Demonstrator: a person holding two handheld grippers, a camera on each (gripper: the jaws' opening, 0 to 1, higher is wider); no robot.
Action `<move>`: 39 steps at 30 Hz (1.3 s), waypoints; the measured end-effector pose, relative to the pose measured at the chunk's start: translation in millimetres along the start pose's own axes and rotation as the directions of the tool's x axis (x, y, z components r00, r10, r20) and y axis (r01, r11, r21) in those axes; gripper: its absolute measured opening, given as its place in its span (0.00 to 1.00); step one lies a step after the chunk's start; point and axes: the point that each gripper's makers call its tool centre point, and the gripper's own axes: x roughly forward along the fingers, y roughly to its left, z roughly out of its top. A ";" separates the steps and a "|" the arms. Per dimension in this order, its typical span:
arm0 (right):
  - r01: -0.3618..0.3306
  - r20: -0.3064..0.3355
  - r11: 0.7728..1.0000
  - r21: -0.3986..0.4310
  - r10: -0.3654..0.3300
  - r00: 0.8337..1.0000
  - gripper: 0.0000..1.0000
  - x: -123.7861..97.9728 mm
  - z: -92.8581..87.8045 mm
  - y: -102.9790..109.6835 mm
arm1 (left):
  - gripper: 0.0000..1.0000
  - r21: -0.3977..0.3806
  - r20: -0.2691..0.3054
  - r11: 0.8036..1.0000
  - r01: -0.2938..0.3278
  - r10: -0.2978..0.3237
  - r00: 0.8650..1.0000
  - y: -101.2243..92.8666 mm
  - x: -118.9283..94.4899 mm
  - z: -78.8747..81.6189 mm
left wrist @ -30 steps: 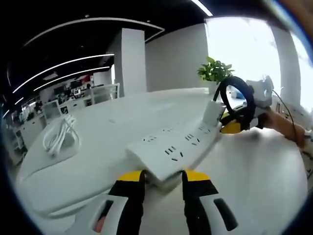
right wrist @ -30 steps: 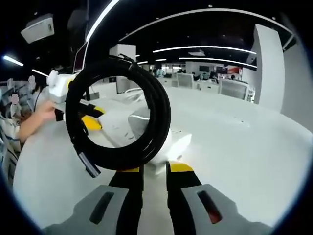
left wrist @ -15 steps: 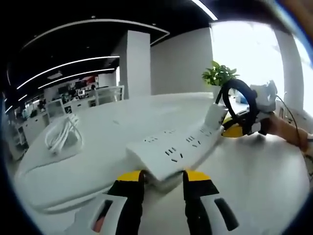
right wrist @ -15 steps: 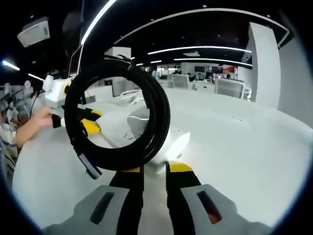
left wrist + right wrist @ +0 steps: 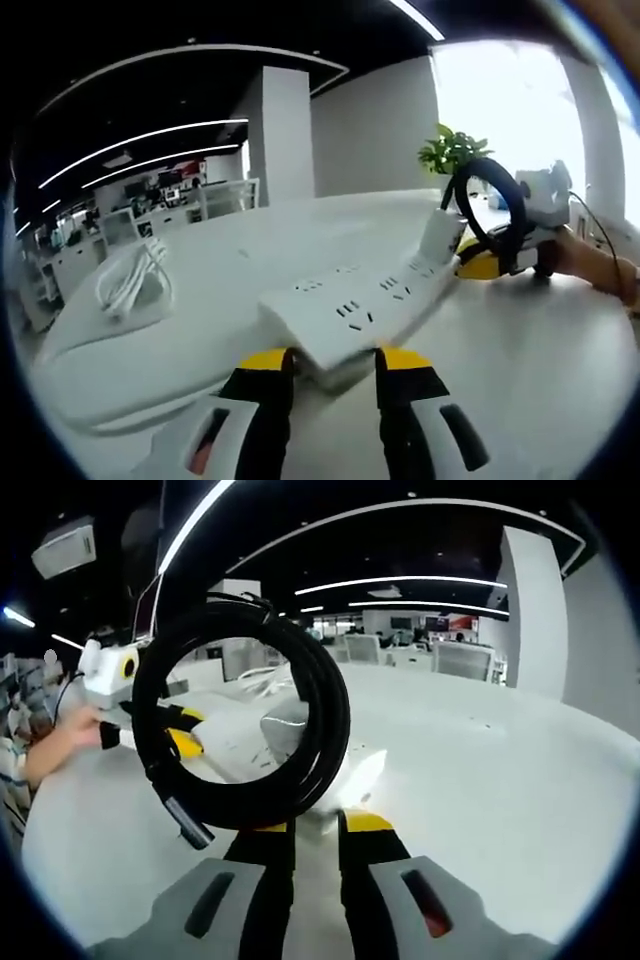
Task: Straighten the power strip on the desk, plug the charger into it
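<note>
Left gripper (image 5: 330, 362): jaws pinch the near end of the white strip (image 5: 355, 310), which looks lifted off the desk (image 5: 520, 360) at that end, sockets facing up. The strip runs away toward the far right, where the right gripper (image 5: 478, 265) meets its other end.

Right gripper (image 5: 305, 825): jaws nearly together, pinching a white block at their tips, probably the charger (image 5: 330, 780), though its edges blur into the strip behind it. A black coil (image 5: 240, 715) of cable hangs up in front of the jaws, its metal plug tip dangling at lower left. The left gripper (image 5: 180, 742) sits beyond the coil with a hand (image 5: 60, 745) on it.

Elsewhere: white cable bundle (image 5: 130, 280) on the desk, well apart to the left of the strip. Plant (image 5: 452, 152) at the far edge.

Progress, by my read: straightening is under way, with both ends in hand and the strip not yet laid flat. The charger seems to be right at the strip's far end, but I cannot tell whether its prongs are seated in a socket. Left to do: set the strip down square and confirm or finish the plug-in.
</note>
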 end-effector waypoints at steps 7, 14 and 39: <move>0.006 0.001 1.000 0.002 -0.006 1.000 0.16 1.4 0.7 -1.4 | 0.33 0.002 0.003 1.000 -0.005 0.005 1.000 1.1 1.6 -0.1; 0.011 0.001 1.000 0.005 -0.011 1.000 0.16 2.4 1.3 -2.1 | 0.33 0.005 0.001 1.000 -0.014 0.014 1.000 1.7 2.7 -0.4; 0.020 0.001 1.000 0.011 -0.020 1.000 0.16 2.5 0.9 -1.0 | 0.34 -0.006 0.000 1.000 -0.024 0.024 1.000 4.2 4.3 1.1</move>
